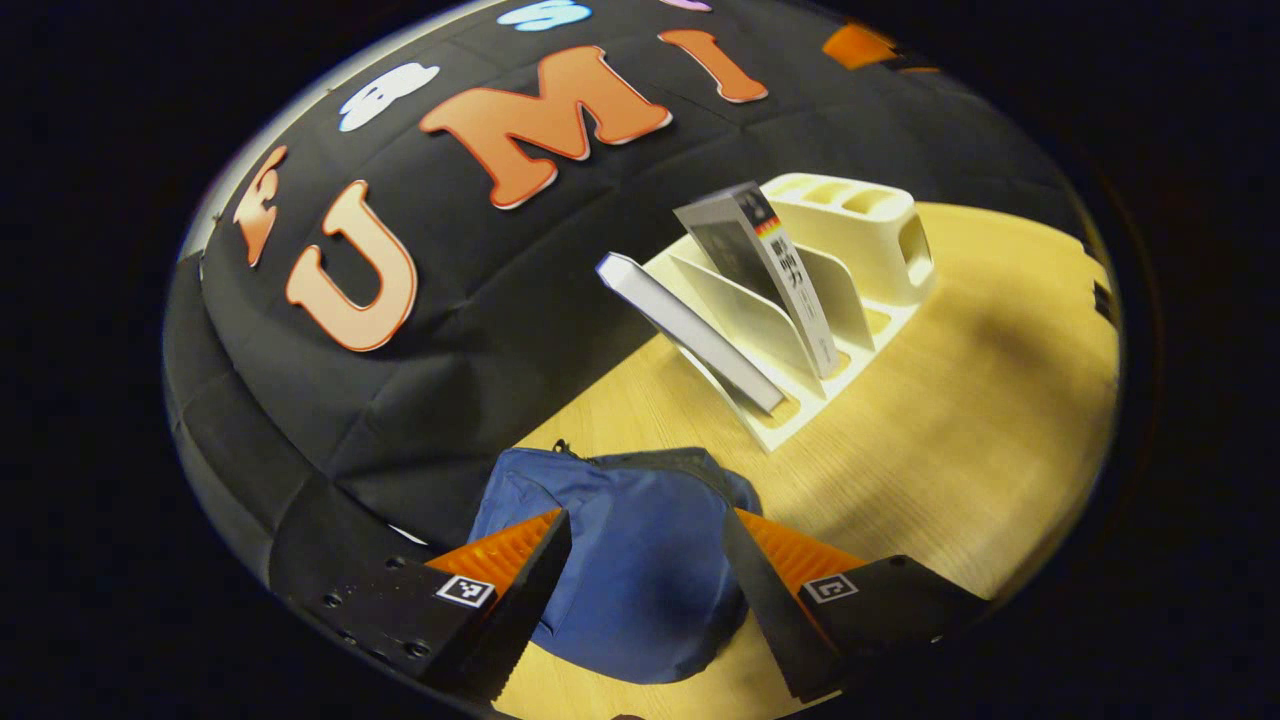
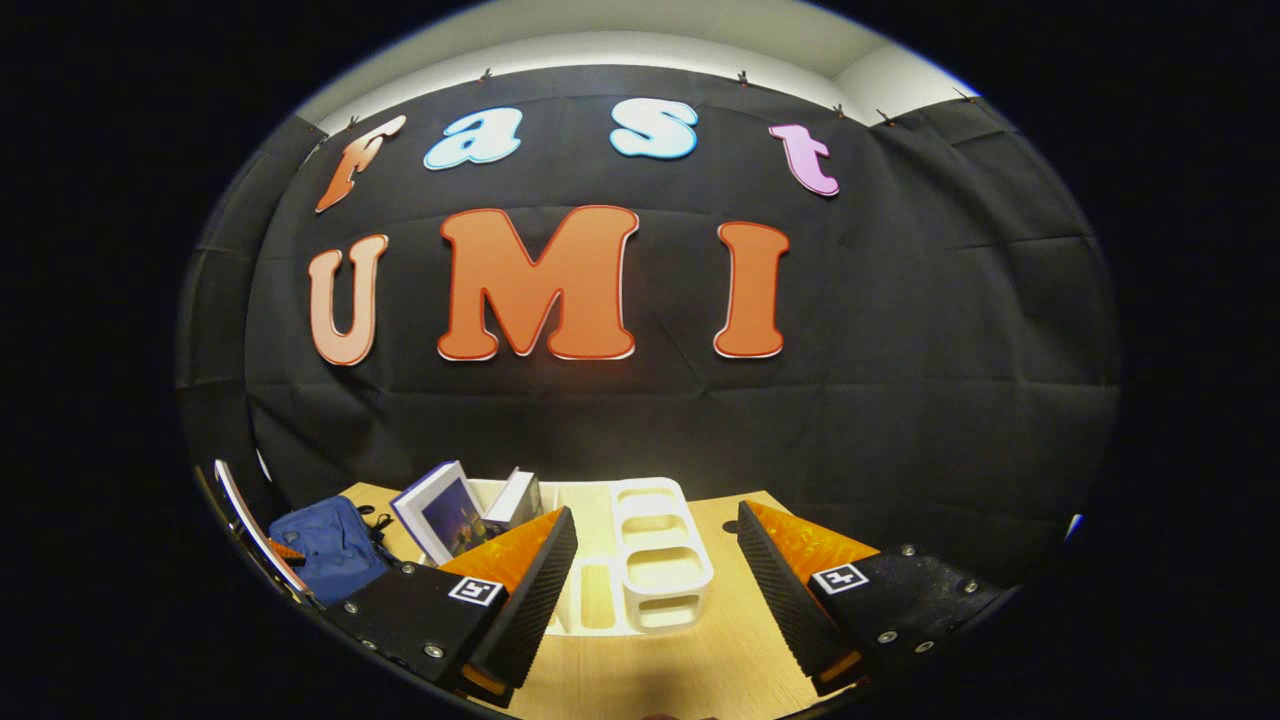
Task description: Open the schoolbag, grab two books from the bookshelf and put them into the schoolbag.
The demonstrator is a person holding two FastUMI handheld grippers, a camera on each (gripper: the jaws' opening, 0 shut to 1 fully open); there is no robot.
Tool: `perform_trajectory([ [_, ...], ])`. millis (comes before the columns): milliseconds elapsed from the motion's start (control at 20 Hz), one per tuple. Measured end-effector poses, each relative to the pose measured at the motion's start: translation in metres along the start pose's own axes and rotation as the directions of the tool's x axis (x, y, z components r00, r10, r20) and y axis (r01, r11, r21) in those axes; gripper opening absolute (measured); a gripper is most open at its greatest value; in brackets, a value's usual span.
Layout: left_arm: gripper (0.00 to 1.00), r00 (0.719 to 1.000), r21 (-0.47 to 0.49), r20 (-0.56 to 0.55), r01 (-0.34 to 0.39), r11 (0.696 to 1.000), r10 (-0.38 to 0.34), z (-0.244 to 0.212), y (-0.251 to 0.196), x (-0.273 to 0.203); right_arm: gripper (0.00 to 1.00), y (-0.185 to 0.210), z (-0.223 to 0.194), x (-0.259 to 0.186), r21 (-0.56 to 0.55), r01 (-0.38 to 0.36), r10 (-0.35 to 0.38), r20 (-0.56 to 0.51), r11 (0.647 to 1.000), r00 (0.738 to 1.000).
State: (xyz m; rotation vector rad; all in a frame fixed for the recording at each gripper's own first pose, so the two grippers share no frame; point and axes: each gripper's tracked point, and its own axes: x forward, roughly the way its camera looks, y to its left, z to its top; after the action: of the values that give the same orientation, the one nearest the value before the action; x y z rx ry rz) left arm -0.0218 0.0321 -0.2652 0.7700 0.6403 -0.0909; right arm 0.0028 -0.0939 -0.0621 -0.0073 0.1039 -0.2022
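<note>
A blue schoolbag [image 1: 630, 570] lies on the wooden table [image 1: 980, 420], and my left gripper [image 1: 648, 575] hangs open just above it with nothing between its fingers. Beyond the bag stands a white bookshelf [image 1: 800, 300] holding two leaning books: a white-edged one [image 1: 690, 330] and a grey one [image 1: 775, 275]. In the right gripper view the same bookshelf [image 2: 650, 560] sits straight ahead, with the two books [image 2: 440, 510] at its left and the schoolbag [image 2: 325, 555] farther left. My right gripper [image 2: 655, 585] is open and holds nothing.
The black cloth wall [image 2: 900, 400] rises right behind the table. A white pen-holder block [image 1: 860, 235] forms the far end of the bookshelf. A curved pale object [image 2: 250, 535] shows at the far left of the right gripper view.
</note>
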Motion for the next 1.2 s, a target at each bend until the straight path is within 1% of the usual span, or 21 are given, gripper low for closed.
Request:
perform_trajectory([
  [100, 0.96, 0.997, 0.074, -0.073, 0.011, 0.997, -0.005, -0.012, -0.014, 0.005, 0.96, -0.014, -0.007, 0.001, -0.001, 0.032, -0.032, -0.014, 0.999, 0.999],
  [250, 0.97, 0.991, 0.164, -0.135, 0.015, 0.986, 0.008, -0.027, -0.028, 0.021, 0.96, -0.031, -0.016, 0.002, 0.001, 0.069, -0.069, -0.035, 0.998, 0.997],
  [450, 0.97, 0.979, 0.205, -0.205, 0.03, 0.978, 0.013, -0.047, -0.036, 0.034, 0.96, -0.044, -0.024, 0.004, 0.0, 0.094, -0.094, -0.054, 0.996, 0.994],
  [600, 0.97, 0.967, 0.242, -0.249, 0.009, 0.97, 0.053, -0.061, -0.033, 0.046, 0.96, -0.047, -0.027, 0.006, -0.005, 0.099, -0.099, -0.059, 0.995, 0.993],
  [800, 0.95, 0.951, 0.251, -0.294, -0.018, 0.968, 0.094, -0.073, -0.027, 0.051, 0.96, -0.048, -0.03, 0.006, -0.013, 0.098, -0.099, -0.066, 0.995, 0.993],
  [900, 0.82, 0.949, 0.265, -0.295, -0.033, 0.964, 0.113, -0.072, -0.023, 0.054, 0.96, -0.046, -0.03, 0.006, -0.016, 0.097, -0.097, -0.064, 0.995, 0.993],
  [950, 0.73, 0.947, 0.266, -0.302, -0.029, 0.964, 0.112, -0.073, -0.024, 0.055, 0.97, -0.047, -0.03, 0.007, -0.017, 0.096, -0.097, -0.064, 0.995, 0.993],
  [1000, 0.77, 0.947, 0.265, -0.302, -0.029, 0.964, 0.112, -0.074, -0.025, 0.056, 0.96, -0.046, -0.03, 0.007, -0.017, 0.095, -0.096, -0.066, 0.995, 0.993],
  [1100, 0.45, 0.946, 0.266, -0.306, -0.021, 0.964, 0.105, -0.074, -0.027, 0.056, 0.96, -0.045, -0.031, 0.006, -0.019, 0.093, -0.094, -0.069, 0.995, 0.993],
  [1150, 0.36, 0.946, 0.266, -0.308, -0.02, 0.964, 0.104, -0.074, -0.028, 0.058, 0.96, -0.045, -0.031, 0.006, -0.02, 0.092, -0.093, -0.068, 0.996, 0.993],
  [1200, 0.32, 0.945, 0.266, -0.309, -0.023, 0.964, 0.108, -0.074, -0.026, 0.056, 0.97, -0.044, -0.031, 0.005, -0.022, 0.091, -0.092, -0.067, 0.996, 0.993],
])
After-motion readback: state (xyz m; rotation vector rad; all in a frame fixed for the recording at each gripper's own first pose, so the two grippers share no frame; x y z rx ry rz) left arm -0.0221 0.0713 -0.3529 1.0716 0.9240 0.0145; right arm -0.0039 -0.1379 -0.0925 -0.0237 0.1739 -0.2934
